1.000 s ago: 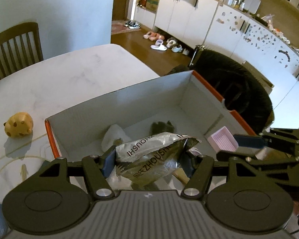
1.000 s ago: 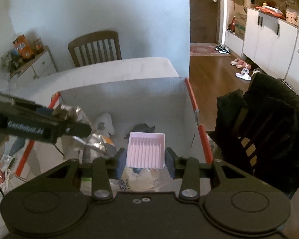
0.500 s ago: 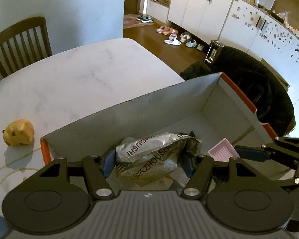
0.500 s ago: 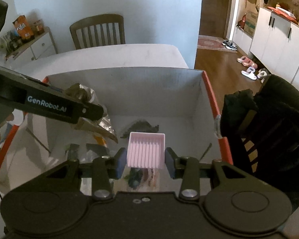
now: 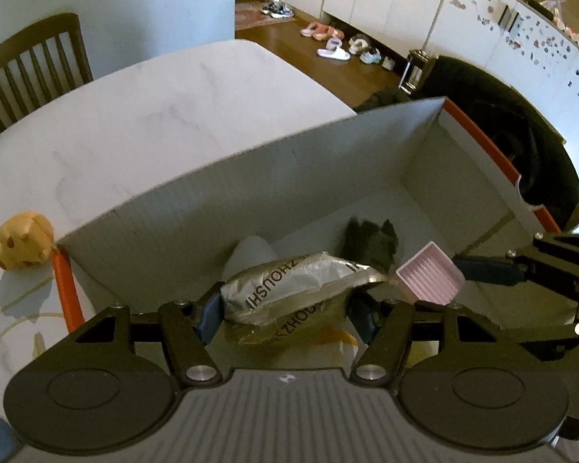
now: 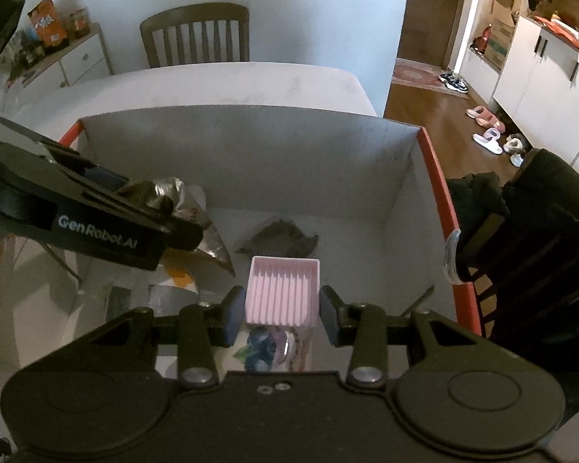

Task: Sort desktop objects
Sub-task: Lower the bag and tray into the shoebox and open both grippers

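Your left gripper [image 5: 285,308] is closed on one silver foil packet [image 5: 289,289], and it holds the packet above the inside of the one grey box [image 5: 328,162] with orange edges. Your right gripper [image 6: 281,308] is closed on one pink ribbed tray [image 6: 283,291], also over the inside of the box, just beside the packet. On the box floor you have one dark crumpled thing [image 6: 281,237], one white thing [image 5: 251,250] and some more packets that I cannot count. Outside the box, one yellow spotted toy [image 5: 21,245] touches its orange corner on the table [image 5: 154,108]. Two chairs are visible.
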Demonstrator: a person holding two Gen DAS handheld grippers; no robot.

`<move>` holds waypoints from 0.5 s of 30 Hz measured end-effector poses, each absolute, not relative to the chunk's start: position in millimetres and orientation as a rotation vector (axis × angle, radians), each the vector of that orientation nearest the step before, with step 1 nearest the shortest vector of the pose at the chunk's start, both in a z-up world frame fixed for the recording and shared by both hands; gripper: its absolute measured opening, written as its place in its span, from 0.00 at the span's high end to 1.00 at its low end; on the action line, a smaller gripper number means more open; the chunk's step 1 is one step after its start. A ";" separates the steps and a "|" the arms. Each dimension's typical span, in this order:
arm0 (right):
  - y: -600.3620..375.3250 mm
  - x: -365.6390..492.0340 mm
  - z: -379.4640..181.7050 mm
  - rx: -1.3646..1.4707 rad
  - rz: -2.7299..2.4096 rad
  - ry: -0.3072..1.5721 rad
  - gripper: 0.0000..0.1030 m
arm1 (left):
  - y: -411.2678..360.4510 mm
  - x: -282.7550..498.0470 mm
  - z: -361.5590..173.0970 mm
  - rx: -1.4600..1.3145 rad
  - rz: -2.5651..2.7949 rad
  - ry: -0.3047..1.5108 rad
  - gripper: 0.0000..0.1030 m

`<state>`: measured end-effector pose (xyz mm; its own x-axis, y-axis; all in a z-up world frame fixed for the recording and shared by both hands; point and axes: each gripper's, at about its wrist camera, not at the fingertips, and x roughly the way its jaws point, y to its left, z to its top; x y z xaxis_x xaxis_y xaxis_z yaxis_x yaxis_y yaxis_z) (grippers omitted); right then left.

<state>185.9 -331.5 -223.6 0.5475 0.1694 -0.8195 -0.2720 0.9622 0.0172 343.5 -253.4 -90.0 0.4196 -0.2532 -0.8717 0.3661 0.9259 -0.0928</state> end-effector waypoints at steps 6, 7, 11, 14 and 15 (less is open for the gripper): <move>-333.9 184.9 -223.1 -0.114 0.274 0.974 0.56 | -254.9 335.5 -93.5 0.140 -0.404 1.093 0.35; -334.5 184.1 -223.2 -0.116 0.277 0.976 0.54 | -254.6 333.5 -92.5 0.140 -0.410 1.088 0.34; -335.5 178.9 -221.7 -0.125 0.288 0.972 0.45 | -253.8 328.1 -84.5 0.129 -0.426 1.066 0.27; -335.0 173.9 -218.1 -0.137 0.297 0.961 0.42 | -251.7 323.4 -79.7 0.111 -0.434 1.058 0.26; -335.4 171.9 -216.4 -0.141 0.300 0.956 0.41 | -250.6 321.6 -78.3 0.102 -0.437 1.054 0.26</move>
